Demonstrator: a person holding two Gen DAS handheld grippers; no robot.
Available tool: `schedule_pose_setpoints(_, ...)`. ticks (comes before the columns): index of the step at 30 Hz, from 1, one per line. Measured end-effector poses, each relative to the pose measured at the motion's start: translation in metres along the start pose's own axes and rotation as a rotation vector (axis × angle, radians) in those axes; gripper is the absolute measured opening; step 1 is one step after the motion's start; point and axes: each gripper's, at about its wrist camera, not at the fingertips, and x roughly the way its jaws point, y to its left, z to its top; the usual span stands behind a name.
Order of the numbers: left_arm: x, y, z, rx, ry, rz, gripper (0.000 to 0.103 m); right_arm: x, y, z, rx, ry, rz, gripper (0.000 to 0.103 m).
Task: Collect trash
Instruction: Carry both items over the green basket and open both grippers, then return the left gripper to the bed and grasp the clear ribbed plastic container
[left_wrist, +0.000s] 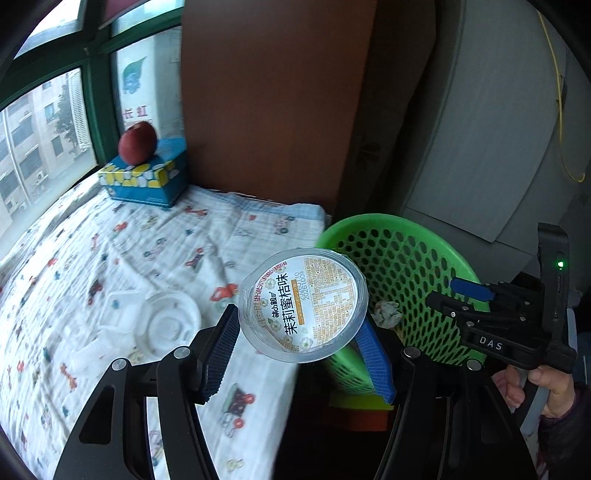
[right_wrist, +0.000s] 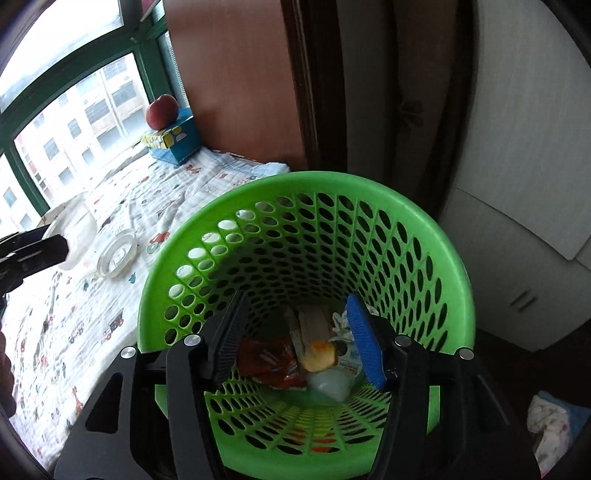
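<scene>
My left gripper (left_wrist: 301, 325) is shut on a clear plastic jelly cup (left_wrist: 303, 304) with a printed foil lid and holds it above the bed's edge, just left of the green perforated trash basket (left_wrist: 402, 258). The cup also shows at the left in the right wrist view (right_wrist: 74, 236). My right gripper (right_wrist: 293, 332) is open and empty, over the basket's mouth (right_wrist: 306, 184). Inside lie a red wrapper (right_wrist: 269, 360), a yellowish piece (right_wrist: 319, 356), a clear cup (right_wrist: 328, 384) and paper. A clear plastic lid (left_wrist: 166, 325) lies on the patterned bed cover (left_wrist: 110, 240); it also shows in the right wrist view (right_wrist: 116, 258).
A red apple (left_wrist: 137, 142) sits on a blue tissue box (left_wrist: 144, 179) by the window at the bed's far end. A brown wardrobe (left_wrist: 266, 99) stands behind the bed, a white cabinet (right_wrist: 524, 166) behind the basket. Crumpled cloth (right_wrist: 554, 421) lies on the floor.
</scene>
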Motion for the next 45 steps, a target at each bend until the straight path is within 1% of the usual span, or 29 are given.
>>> schedule_pose_setpoints(6, 0.018, -0.026, 0.006, 0.041, 0.023, -0.028, 0.061, -0.012, -0.010, -0.005, 0.005, -0.023, -0.008, 0.059)
schedule_pose_setpoints(7, 0.021, -0.028, 0.006, 0.043, 0.028, -0.031, 0.061, -0.015, -0.011, -0.006, 0.009, -0.029, -0.011, 0.061)
schedule_pose_setpoints(16, 0.046, -0.055, 0.006, 0.060, 0.073, -0.064, 0.061, -0.030, -0.025, -0.013, 0.053, -0.058, -0.006, 0.062)
schedule_pose_setpoints(20, 0.051, -0.062, 0.006, 0.061, 0.082, -0.079, 0.061, -0.035, -0.026, -0.016, 0.066, -0.069, -0.005, 0.065)
schedule_pose_setpoints(21, 0.052, -0.064, 0.005, 0.062, 0.084, -0.082, 0.062, -0.034, -0.026, -0.017, 0.068, -0.070, -0.005, 0.066)
schedule_pose_setpoints(23, 0.053, -0.067, 0.005, 0.059, 0.085, -0.083, 0.068, -0.035, -0.026, -0.017, 0.073, -0.069, -0.003, 0.066)
schedule_pose_setpoints(24, 0.053, -0.068, 0.005, 0.058, 0.079, -0.087, 0.073, -0.035, -0.026, -0.018, 0.075, -0.069, -0.001, 0.066)
schedule_pose_setpoints(25, 0.052, -0.069, 0.005, 0.058, 0.073, -0.087, 0.075, -0.035, -0.027, -0.018, 0.076, -0.070, 0.000, 0.066)
schedule_pose_setpoints(27, 0.049, -0.069, 0.004, 0.060, 0.066, -0.092, 0.075, -0.036, -0.026, -0.018, 0.073, -0.069, 0.001, 0.066)
schedule_pose_setpoints(32, 0.038, -0.058, 0.002, 0.047, 0.055, -0.073, 0.075, -0.037, -0.018, -0.019, 0.056, -0.068, 0.015, 0.066)
schedule_pose_setpoints(35, 0.026, -0.044, 0.000, 0.037, 0.044, -0.043, 0.075, -0.037, -0.010, -0.020, 0.042, -0.069, 0.026, 0.069)
schedule_pose_setpoints(39, 0.013, -0.021, -0.007, 0.009, 0.036, -0.007, 0.075, -0.035, 0.005, -0.016, 0.024, -0.069, 0.051, 0.069)
schedule_pose_setpoints(45, -0.004, 0.023, -0.021, -0.048, 0.028, 0.078, 0.075, -0.031, 0.031, -0.008, -0.013, -0.070, 0.094, 0.071)
